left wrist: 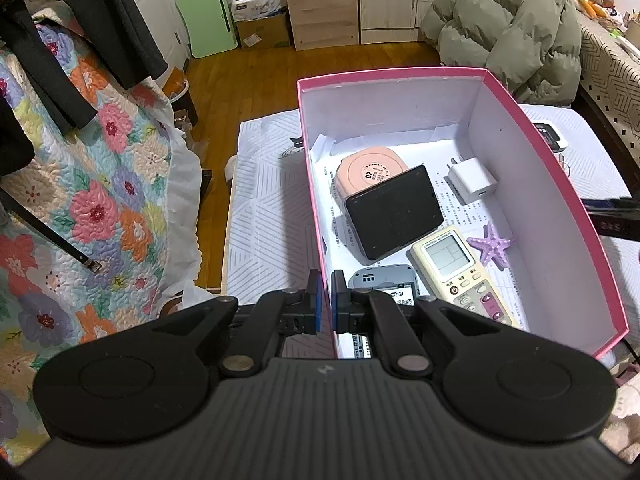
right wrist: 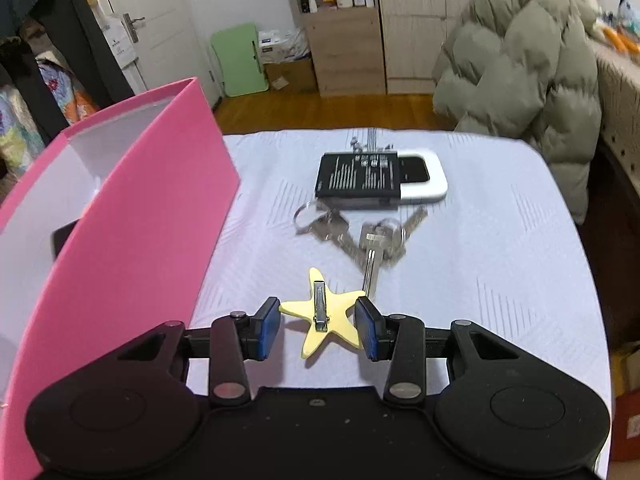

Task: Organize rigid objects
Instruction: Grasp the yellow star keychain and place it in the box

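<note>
Straddling the flat yellow star-shaped hair clip, your right claw stands part-open, holding nothing; close, then carry it into the pink cardboard box.

Left wrist view: mounted just behind the left tool, aimed steeply down and forward along its fingers, close over the near left wall of the pink box, with the box interior ahead and to the right of the tool. Right wrist view: mounted just behind the right tool, also tilted downward, low and near the tabletop, with the box's outer pink wall to the left of the tool. Shared by both: the pink box, the white patterned tabletop, and, far ahead of both tools, the wooden floor, green folded panel, wooden cabinet and olive puffer jacket.
</note>
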The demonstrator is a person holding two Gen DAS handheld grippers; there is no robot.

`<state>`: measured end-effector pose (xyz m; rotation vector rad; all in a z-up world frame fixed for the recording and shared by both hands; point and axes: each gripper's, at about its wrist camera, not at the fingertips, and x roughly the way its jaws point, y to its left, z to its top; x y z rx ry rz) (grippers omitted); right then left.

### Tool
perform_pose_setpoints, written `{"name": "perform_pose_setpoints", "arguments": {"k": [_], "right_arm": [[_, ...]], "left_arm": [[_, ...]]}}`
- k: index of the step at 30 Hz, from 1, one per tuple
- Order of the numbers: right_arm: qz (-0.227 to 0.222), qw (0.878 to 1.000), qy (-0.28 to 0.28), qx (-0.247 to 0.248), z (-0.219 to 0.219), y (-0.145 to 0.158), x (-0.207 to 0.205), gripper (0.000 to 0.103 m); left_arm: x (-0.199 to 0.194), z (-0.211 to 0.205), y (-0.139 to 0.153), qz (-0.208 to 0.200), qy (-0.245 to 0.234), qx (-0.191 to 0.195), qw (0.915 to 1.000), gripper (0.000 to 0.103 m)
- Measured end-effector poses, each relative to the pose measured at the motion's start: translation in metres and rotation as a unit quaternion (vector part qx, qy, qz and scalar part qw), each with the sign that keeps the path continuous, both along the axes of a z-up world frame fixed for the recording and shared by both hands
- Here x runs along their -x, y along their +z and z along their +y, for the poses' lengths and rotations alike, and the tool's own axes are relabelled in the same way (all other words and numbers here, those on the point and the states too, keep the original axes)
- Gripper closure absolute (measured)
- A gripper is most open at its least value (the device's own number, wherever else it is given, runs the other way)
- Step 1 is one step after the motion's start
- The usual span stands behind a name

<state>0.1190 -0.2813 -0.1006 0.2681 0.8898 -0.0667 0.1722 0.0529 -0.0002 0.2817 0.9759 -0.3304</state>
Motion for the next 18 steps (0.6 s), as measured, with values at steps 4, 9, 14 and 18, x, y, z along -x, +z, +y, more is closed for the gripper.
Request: {"name": "perform_pose_setpoints", "arguments": {"k": [4, 9, 14, 18], "right_arm": [[-0.034, 0.999, 0.013, -0.025, 0.005, 0.025, 0.016, 0.057], [-0.122, 0.99, 0.067, -0.012, 0.041, 0.084, 0.029, 0.057], [-0.126, 0.978, 0.167, -0.007, 0.089, 0.097, 0.012, 0.057], [-0.099, 0.974, 0.202, 0.039, 0.122, 0.082, -0.016, 0.057]], "left_arm": [[0.001, 0.001, 0.001, 0.0, 0.0, 0.001, 1.0, 0.1], [0.001, 0.003, 0.002, 0.005, 0.005, 0.011, 0.9999, 0.1], [-0.001, 0.008, 0.004, 0.008, 0.003, 0.023, 0.9997, 0.1], [-0.006, 0.014, 0.004, 0.02, 0.006, 0.037, 0.9991, 0.1]]}}
